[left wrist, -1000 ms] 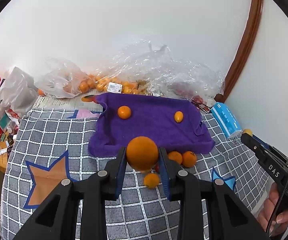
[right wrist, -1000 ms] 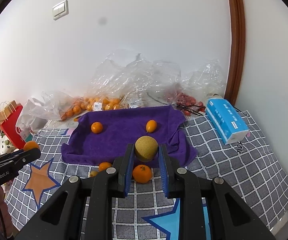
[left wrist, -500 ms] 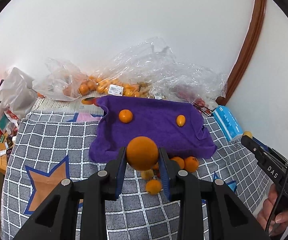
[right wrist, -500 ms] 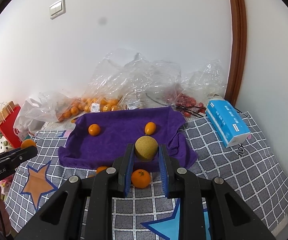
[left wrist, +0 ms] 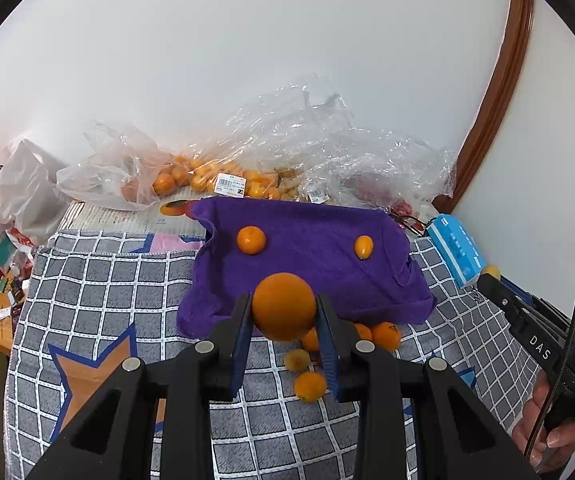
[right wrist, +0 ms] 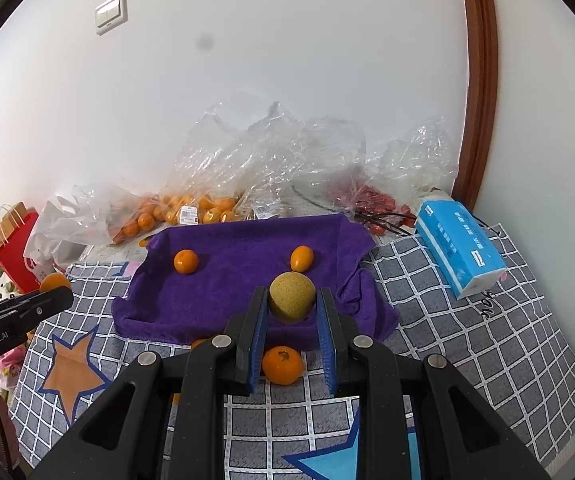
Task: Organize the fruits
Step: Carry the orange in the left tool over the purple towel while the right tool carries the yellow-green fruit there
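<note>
Fruit sits in both grippers above a checked cloth (left wrist: 127,280). In the left wrist view, an orange (left wrist: 283,306) is pinched between the narrow-set blue pads of the left gripper (left wrist: 283,322), held clear over the near edge of a purple towel (left wrist: 307,264). A mandarin (left wrist: 251,240) and a kumquat (left wrist: 364,246) already lie well apart on the towel. Several loose fruits (left wrist: 310,386) crowd the cloth just below the gripper, near the towel's front hem. The orange is round and smooth-skinned; it is likely to roll once let go, and a release short of the towel could send it into that cluster and scatter it.

In the right wrist view, the right gripper (right wrist: 291,318) clamps a pale yellow fruit (right wrist: 291,297) near its fingertips, over the towel's front part. A tangerine (right wrist: 282,365) rests on the cloth directly beneath the fingers. The hold sits far forward on the pads, so a tilt might squeeze the fruit out. The towel's raised front fold could also tip a fruit back onto the cloth if set down too close to it. The left gripper's tip, with its orange, shows at the left edge, well apart; both loads heading for the same towel could bump.
</note>
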A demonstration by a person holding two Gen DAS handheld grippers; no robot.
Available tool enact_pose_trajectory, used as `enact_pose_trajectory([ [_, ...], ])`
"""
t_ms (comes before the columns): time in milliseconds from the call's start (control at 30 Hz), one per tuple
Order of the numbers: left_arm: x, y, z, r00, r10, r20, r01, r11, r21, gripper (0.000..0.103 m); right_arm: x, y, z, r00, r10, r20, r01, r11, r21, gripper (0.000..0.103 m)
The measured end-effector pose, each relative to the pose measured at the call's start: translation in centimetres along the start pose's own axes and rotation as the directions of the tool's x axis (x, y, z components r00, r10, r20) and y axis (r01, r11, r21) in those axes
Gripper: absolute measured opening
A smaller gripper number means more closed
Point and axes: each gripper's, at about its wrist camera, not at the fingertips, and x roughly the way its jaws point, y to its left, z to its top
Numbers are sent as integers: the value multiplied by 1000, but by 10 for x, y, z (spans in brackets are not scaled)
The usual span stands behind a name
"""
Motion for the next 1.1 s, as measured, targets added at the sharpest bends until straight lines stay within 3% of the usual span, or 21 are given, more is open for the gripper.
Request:
enact_pose_trajectory([
  [1100, 54, 7, 33, 999, -3, -46, 3, 1000, 11, 29, 55, 6, 24, 1000, 3, -31, -4, 999, -32, 24],
])
